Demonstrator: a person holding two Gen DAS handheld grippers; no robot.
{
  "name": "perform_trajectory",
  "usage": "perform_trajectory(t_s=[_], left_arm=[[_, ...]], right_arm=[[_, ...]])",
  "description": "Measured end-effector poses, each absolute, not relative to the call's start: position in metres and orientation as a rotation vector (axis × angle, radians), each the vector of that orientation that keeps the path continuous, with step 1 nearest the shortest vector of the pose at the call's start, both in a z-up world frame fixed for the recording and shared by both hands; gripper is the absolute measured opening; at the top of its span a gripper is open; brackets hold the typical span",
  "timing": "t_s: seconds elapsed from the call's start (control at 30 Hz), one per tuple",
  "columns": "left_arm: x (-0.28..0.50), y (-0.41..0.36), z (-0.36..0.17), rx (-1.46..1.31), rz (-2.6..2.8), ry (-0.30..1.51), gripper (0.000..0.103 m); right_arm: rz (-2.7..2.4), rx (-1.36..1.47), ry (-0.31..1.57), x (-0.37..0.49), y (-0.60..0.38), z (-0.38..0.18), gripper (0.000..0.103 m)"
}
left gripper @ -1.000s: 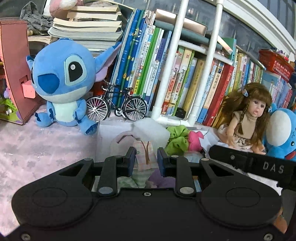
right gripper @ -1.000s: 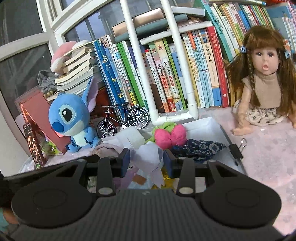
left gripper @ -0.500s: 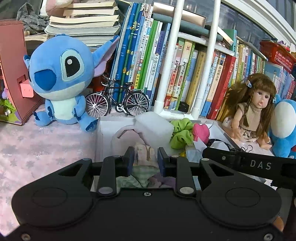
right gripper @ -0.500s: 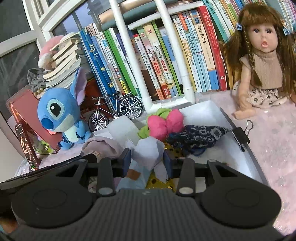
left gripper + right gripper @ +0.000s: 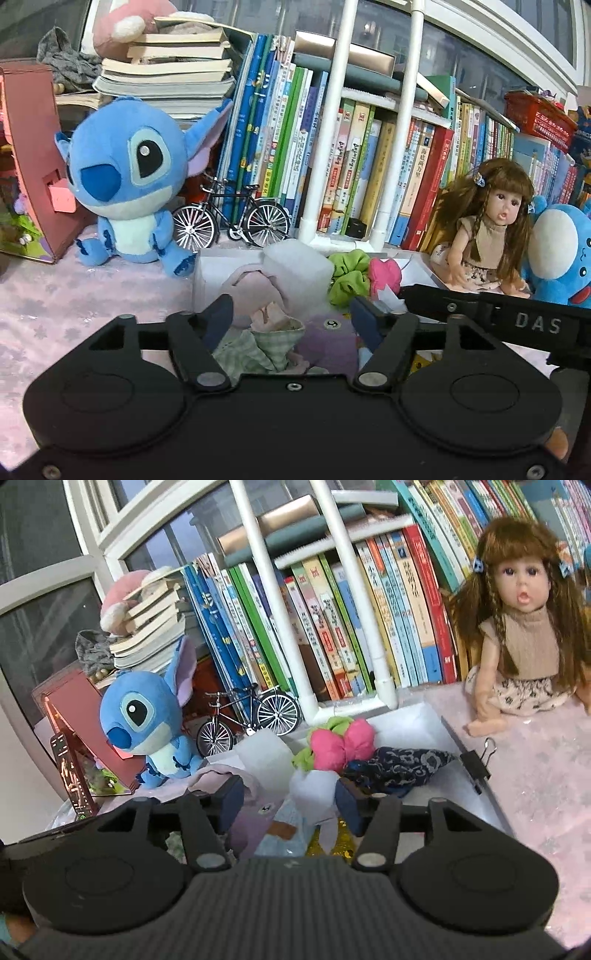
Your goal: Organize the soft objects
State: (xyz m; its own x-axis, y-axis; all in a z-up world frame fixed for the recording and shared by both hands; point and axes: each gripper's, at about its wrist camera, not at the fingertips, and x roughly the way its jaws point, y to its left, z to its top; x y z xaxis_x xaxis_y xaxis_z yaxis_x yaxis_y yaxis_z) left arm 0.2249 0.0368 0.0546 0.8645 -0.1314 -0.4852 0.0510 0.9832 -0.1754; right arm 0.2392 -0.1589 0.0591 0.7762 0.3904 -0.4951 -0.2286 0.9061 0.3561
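Cloths [image 5: 258,343] heaped in white box [image 5: 221,266], at 12 o'clock between both grippers' parted fingers; left gripper [image 5: 291,317] over green piece, right gripper [image 5: 288,801] nearer pale cloth [image 5: 314,786]; neither grips.

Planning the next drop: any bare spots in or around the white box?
Free: the box floor at its right end, between the dark patterned cloth and the binder clip; the pink tabletop in front of the doll. Crowded: the box's left and middle, with soft things packed under both grippers.

Doll [image 5: 524,627] (seated) and clip [image 5: 476,764] crowd box's right.
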Motion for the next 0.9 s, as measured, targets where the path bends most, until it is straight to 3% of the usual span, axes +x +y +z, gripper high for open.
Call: perform_trajectory(t_s=[0.1,0.3,0.9], left_arm=[[0.217,0.039,0.059,-0.16,-0.099,0.507,0.08],[0.199,0.038,0.066,-0.156,-0.112,0.508,0.084],[0.135,0.036,0.048,-0.144,-0.116,0.562,0.086]], right_arm=[[0.33,0.271,0.575,0.232,-0.162,0.064,0.077],[0.318,0.248,0.542,0.214,-0.167,0.073,0.086],[0.252,0.088,0.498,0.148,-0.173,0.068,0.093]])
